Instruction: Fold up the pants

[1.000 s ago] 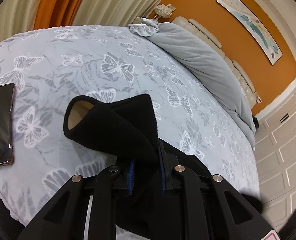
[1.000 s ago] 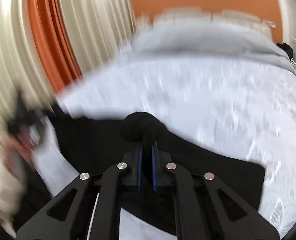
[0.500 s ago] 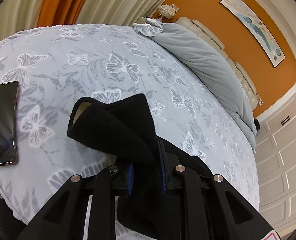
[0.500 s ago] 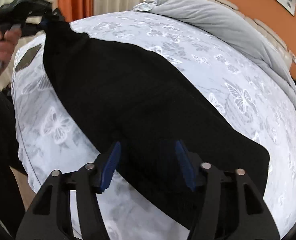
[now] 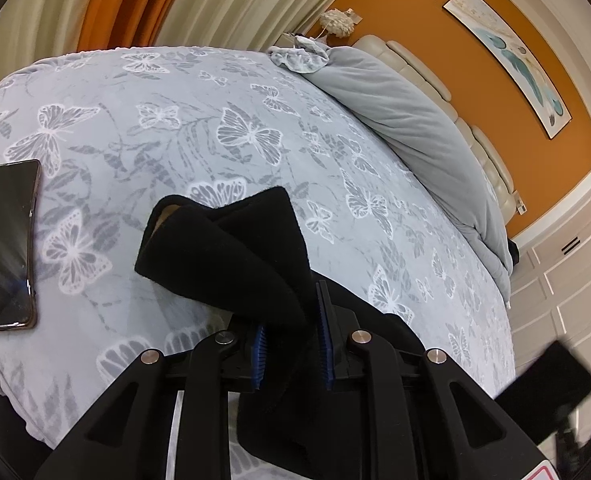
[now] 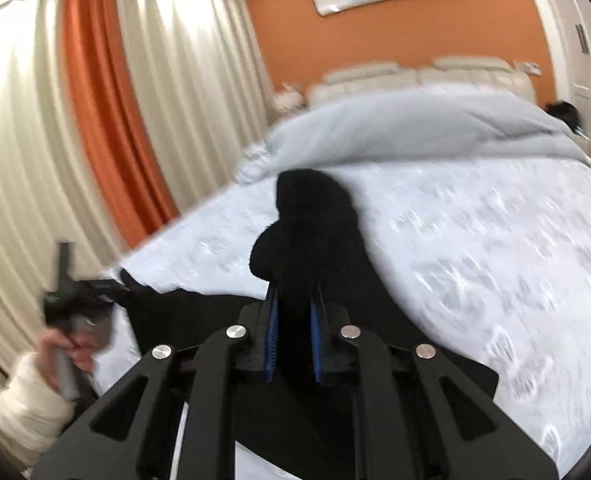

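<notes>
The black fleece pants (image 5: 231, 252) lie across the near part of a bed with a butterfly-print cover (image 5: 223, 136). My left gripper (image 5: 291, 344) is shut on a bunched end of the pants, whose tan lining shows at the opening. My right gripper (image 6: 293, 344) is shut on another bunch of the pants (image 6: 311, 220), lifted above the bed. The right wrist view is motion-blurred. The left gripper (image 6: 75, 300), in the person's hand, shows at the left of the right wrist view, with the pants stretched between the two.
A dark phone (image 5: 5, 244) lies on the bed's left near edge. A grey duvet (image 5: 407, 128) is piled along the headboard side. Cream and orange curtains (image 6: 107, 100) hang left of the bed. White cupboards (image 5: 567, 264) stand to the right.
My right gripper, open over the flat pants half a second ago, has shut on a bunch of fabric and lifted it. My left gripper keeps its hold and has hardly moved.
</notes>
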The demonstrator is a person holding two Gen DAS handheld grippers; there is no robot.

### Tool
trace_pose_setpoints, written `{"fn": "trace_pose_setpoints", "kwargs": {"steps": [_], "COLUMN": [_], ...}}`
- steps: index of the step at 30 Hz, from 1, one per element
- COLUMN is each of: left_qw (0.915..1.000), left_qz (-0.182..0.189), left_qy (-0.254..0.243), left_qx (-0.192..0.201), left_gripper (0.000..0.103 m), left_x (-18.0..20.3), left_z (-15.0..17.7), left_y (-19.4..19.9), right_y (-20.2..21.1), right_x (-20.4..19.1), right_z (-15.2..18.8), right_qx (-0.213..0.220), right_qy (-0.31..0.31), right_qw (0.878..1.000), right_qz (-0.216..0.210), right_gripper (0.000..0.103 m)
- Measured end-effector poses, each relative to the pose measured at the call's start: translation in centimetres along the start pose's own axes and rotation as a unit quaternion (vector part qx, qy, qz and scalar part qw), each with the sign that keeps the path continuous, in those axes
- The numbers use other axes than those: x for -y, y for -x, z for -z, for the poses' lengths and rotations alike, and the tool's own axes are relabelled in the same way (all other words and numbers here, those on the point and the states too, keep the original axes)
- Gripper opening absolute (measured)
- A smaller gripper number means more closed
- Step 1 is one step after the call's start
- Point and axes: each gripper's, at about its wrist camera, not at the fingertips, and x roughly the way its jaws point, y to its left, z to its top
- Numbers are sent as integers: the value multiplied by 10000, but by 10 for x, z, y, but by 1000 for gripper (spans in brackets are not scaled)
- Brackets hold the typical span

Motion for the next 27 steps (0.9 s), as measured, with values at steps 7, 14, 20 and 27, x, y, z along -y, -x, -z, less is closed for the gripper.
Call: {"fn": "trace_pose_setpoints", "kwargs": {"steps": [7, 14, 20, 27], "left_qw": [9998, 9964, 9573, 8900], "left_qz": [156, 617, 1848, 1950], "left_qy": [-84, -583, -2209, -3916], "left_qx": [-77, 70, 253, -1284], "left_gripper": [17, 13, 11, 84], "left_x": [5, 41, 175, 268], "left_z": [2, 6, 61, 205], "left_y": [0, 8, 59, 0], "right_y": [-104, 31, 74, 71], "right_x": [-19, 106, 165, 181], "right_z": [88, 45, 61, 76], "right_qx": [-2338, -121, 283, -293], "right_qy": [816, -1654, -2901, -2909], "right_qw": [9680, 9807, 9491, 9513], "right_qz": [397, 1035, 1193, 980], "right_gripper": [42, 86, 84, 85]}}
